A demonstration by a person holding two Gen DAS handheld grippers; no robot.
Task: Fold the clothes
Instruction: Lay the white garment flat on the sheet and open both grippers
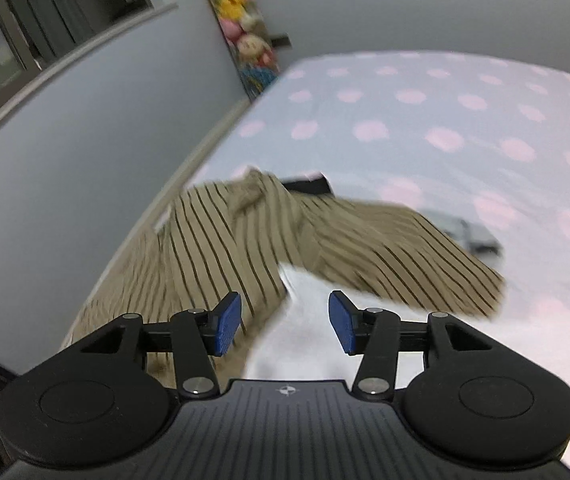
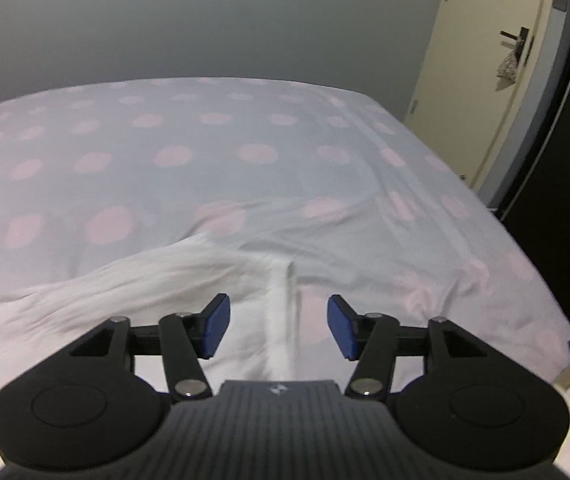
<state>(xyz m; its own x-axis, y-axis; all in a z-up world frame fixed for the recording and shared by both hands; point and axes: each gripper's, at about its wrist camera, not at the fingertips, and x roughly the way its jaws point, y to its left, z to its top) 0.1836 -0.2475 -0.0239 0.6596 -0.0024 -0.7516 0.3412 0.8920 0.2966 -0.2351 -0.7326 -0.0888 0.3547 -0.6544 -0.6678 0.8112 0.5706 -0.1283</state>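
Tan fabric with thin dark stripes, a striped garment point(image 1: 221, 240), lay crumpled ahead of the left gripper point(image 1: 285, 322), spreading from behind its left finger across to well past its right finger. The blue pads point(image 1: 229, 322) of that gripper stood wide apart, holding nothing. Between them and just beyond showed a white garment point(image 1: 305, 320), partly tucked under the striped one. A small dark item, too blurred to identify, sat beyond the striped cloth. All of it rested on a pale bedsheet point(image 1: 445, 120) dotted with pink spots. The right gripper point(image 2: 279, 326) also had its fingers spread apart and empty. The white garment point(image 2: 145, 280) lay bunched ahead of its left finger, a flat hemmed strip running back between the fingers. Beyond the right finger stood a cream door point(image 2: 481, 80).
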